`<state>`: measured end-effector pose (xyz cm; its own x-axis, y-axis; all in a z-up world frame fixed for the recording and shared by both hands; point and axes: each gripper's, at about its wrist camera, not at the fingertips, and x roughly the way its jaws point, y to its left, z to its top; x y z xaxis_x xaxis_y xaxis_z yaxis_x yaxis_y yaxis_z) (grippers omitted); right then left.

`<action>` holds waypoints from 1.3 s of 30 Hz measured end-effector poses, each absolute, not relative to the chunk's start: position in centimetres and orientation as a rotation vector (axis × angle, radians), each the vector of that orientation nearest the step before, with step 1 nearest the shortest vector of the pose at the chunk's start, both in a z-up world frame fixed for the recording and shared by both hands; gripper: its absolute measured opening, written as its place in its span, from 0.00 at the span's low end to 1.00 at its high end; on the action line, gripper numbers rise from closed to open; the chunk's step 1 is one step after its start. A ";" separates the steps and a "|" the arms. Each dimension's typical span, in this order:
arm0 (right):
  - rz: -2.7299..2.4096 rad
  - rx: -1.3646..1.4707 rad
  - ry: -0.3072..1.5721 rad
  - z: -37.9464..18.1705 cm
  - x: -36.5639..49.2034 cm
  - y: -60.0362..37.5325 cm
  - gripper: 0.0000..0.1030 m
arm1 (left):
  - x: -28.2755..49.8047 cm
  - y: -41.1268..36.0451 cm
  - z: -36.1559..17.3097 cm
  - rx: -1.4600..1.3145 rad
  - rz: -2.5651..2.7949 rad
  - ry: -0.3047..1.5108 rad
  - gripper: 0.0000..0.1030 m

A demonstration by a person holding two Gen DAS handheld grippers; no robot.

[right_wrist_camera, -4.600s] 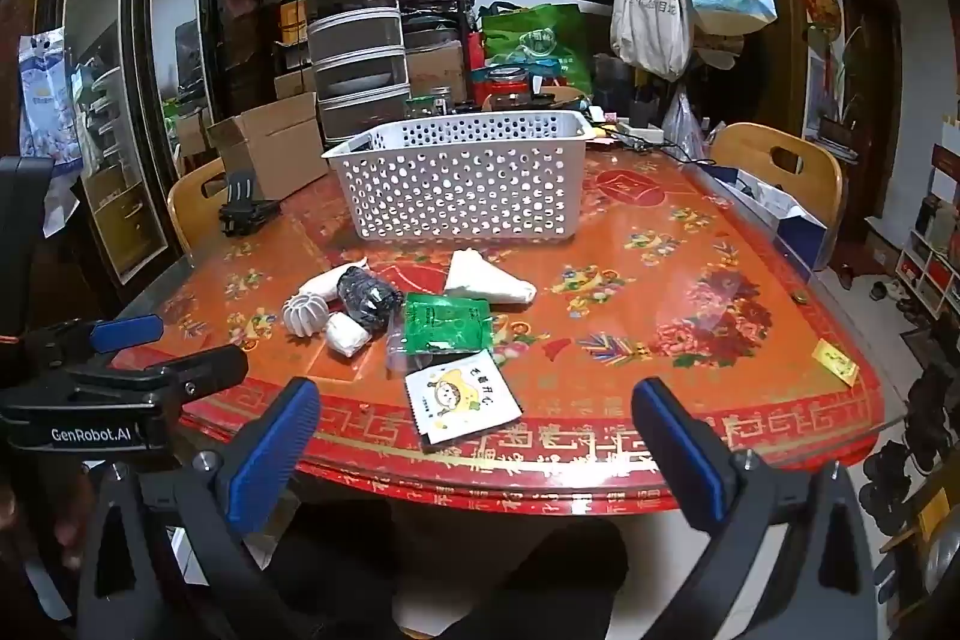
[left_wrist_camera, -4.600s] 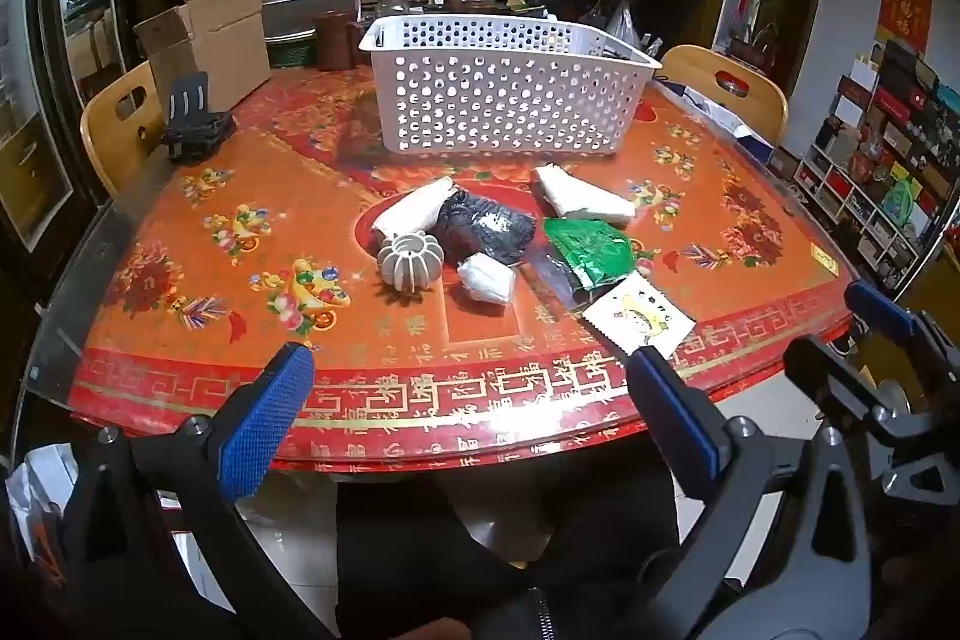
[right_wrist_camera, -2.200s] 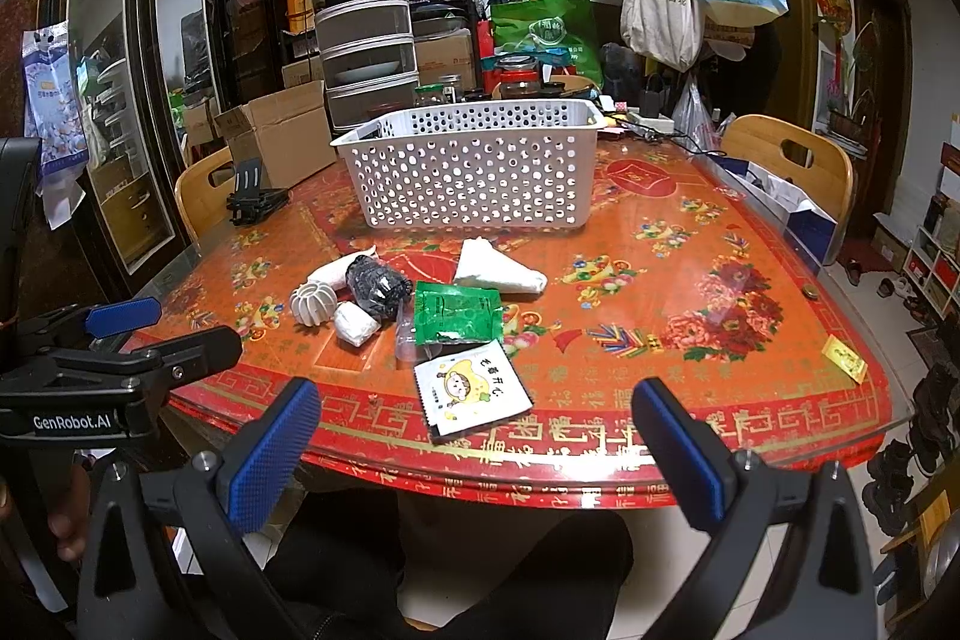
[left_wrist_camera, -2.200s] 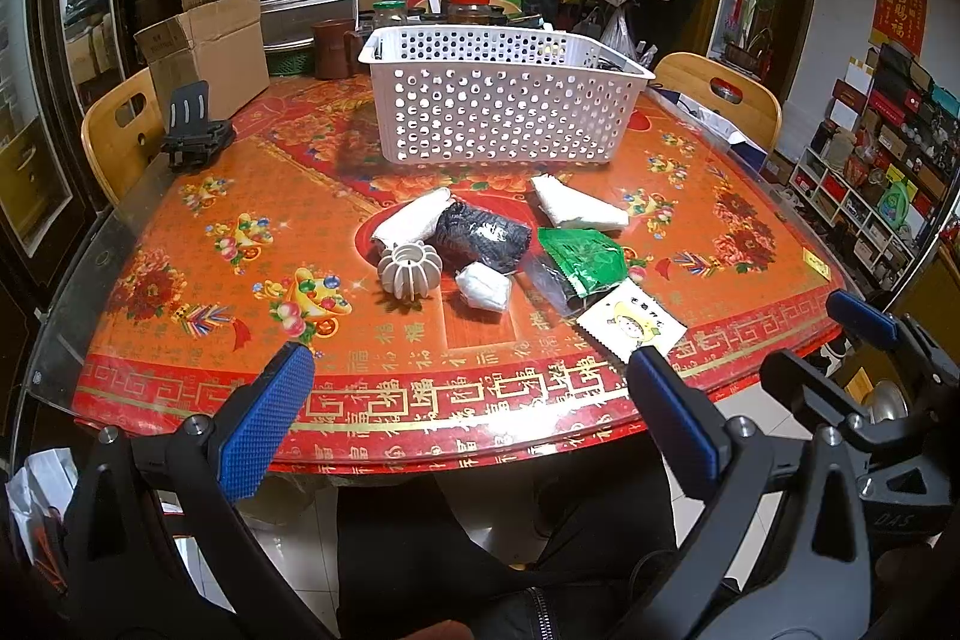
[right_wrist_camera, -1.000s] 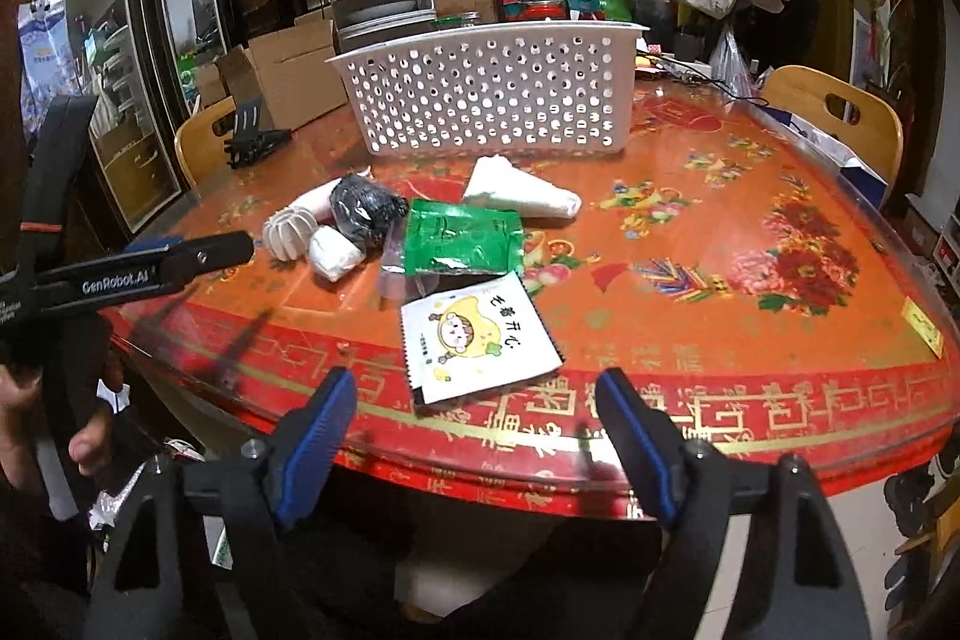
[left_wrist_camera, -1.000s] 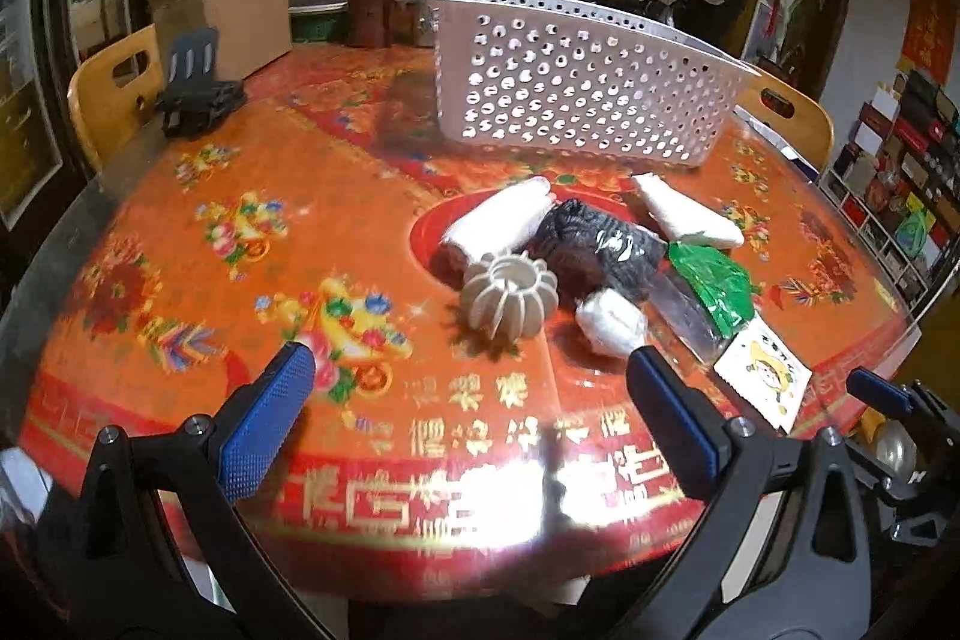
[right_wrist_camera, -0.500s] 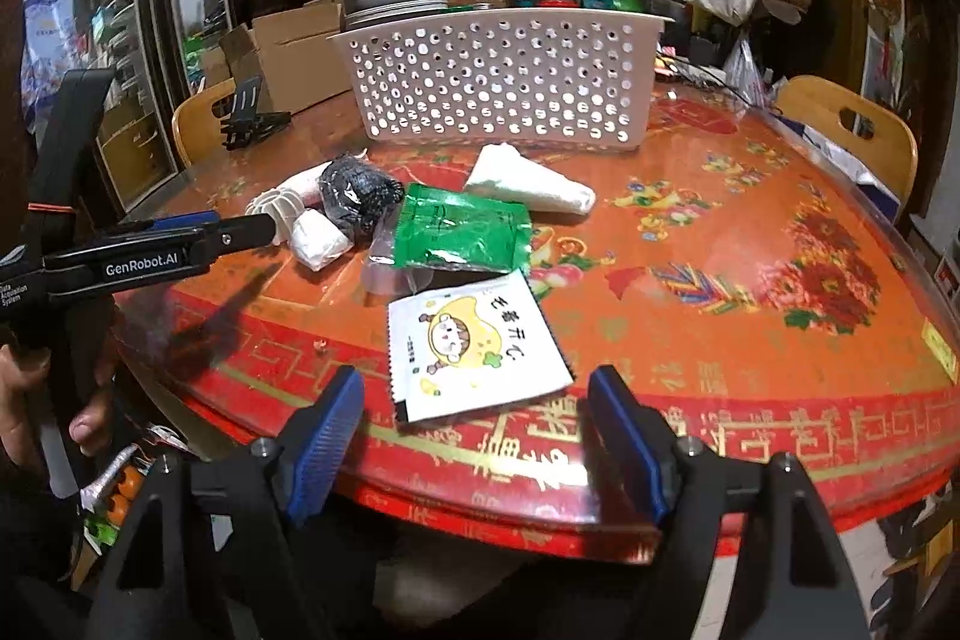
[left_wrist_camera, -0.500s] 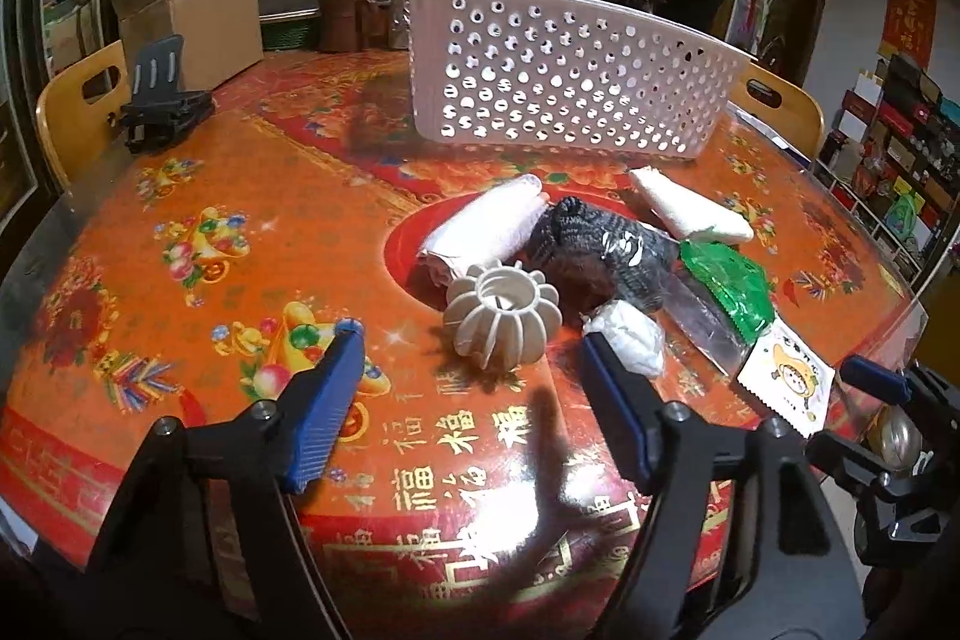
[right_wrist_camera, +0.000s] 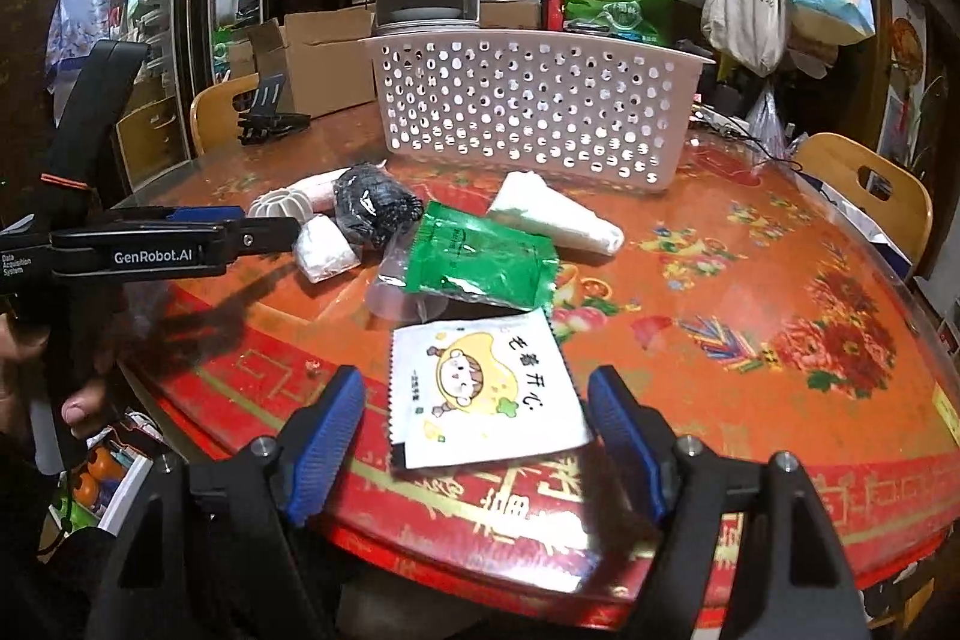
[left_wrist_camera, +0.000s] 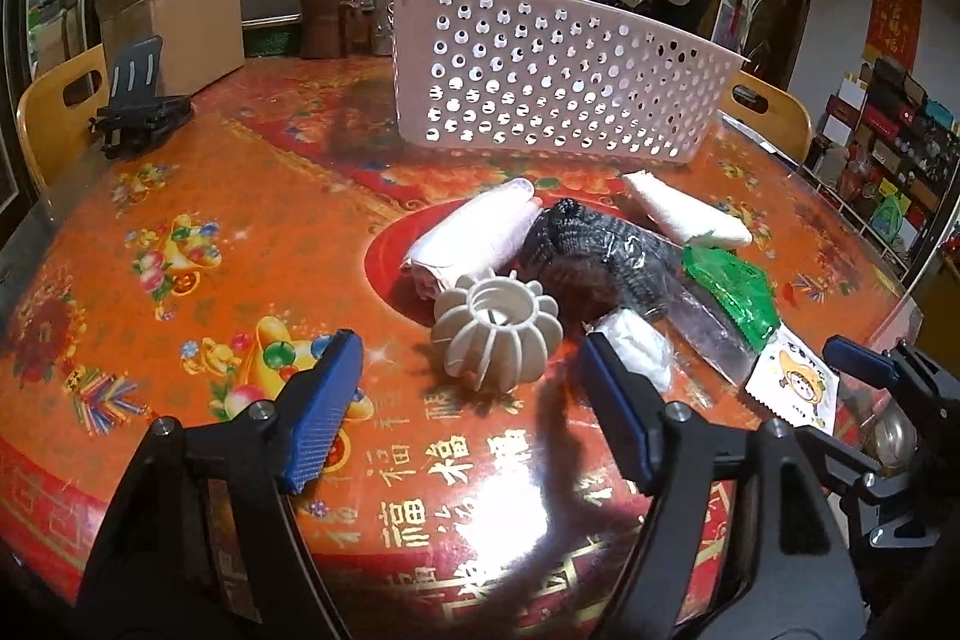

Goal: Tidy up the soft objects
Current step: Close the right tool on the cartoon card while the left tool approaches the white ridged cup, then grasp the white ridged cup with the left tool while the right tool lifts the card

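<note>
Jaws of the left gripper (left_wrist_camera: 471,391) and right gripper (right_wrist_camera: 477,421) stand apart, seemingly gripping nothing, above the worktop (left_wrist_camera: 180,196).

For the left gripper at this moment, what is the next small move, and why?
Probably ease the left gripper forward and down so its open jaws straddle the ribbed white ball, then close. The ball lies just ahead of the blue pads, centred between them, nothing is gripped yet, and the white basket behind is where it would go.

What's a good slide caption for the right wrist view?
Open right gripper hovers over a white cartoon sachet near the table edge, white perforated basket behind.
</note>
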<state>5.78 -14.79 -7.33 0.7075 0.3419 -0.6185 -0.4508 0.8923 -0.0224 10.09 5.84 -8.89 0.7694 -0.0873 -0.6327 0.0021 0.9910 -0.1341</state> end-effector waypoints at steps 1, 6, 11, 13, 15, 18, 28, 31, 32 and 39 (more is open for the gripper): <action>0.443 -0.176 0.649 -7.3 5.8 -14.8 0.71 | 10.1 5.8 -8.9 -0.129 -0.053 0.689 0.69; 0.452 -0.171 0.651 -7.3 6.1 -14.9 0.62 | 10.4 5.7 -9.0 -0.123 -0.063 0.687 0.56; 0.473 -0.175 0.654 -7.3 6.5 -15.0 0.50 | 10.5 5.5 -9.0 -0.114 -0.083 0.676 0.45; 0.478 -0.177 0.655 -7.3 6.5 -15.0 0.47 | 10.5 5.3 -9.1 -0.106 -0.087 0.673 0.40; 0.481 -0.177 0.656 -7.3 6.4 -15.0 0.44 | 10.4 5.3 -9.1 -0.108 -0.087 0.671 0.40; 0.495 -0.176 0.654 -7.2 6.3 -14.9 0.32 | 10.0 5.4 -9.1 -0.110 -0.085 0.664 0.40; 0.519 -0.144 0.630 -6.3 5.6 -15.2 0.09 | 8.4 5.7 -8.1 -0.106 -0.075 0.631 0.40; 0.526 -0.132 0.613 -5.7 5.2 -15.3 0.07 | 7.9 5.7 -7.6 -0.103 -0.074 0.624 0.40; 0.528 -0.129 0.610 -5.5 5.1 -15.3 0.07 | 7.8 5.7 -7.5 -0.103 -0.074 0.622 0.40; 0.537 -0.094 0.575 -3.6 5.1 -15.9 0.07 | 6.9 5.9 -5.6 -0.099 -0.073 0.594 0.40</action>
<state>5.13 -15.88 -3.59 0.7060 0.4573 -0.5408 -0.5085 0.8588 0.0624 6.94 5.88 -5.64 0.8266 -0.0971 -0.5544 0.0399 0.9926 -0.1144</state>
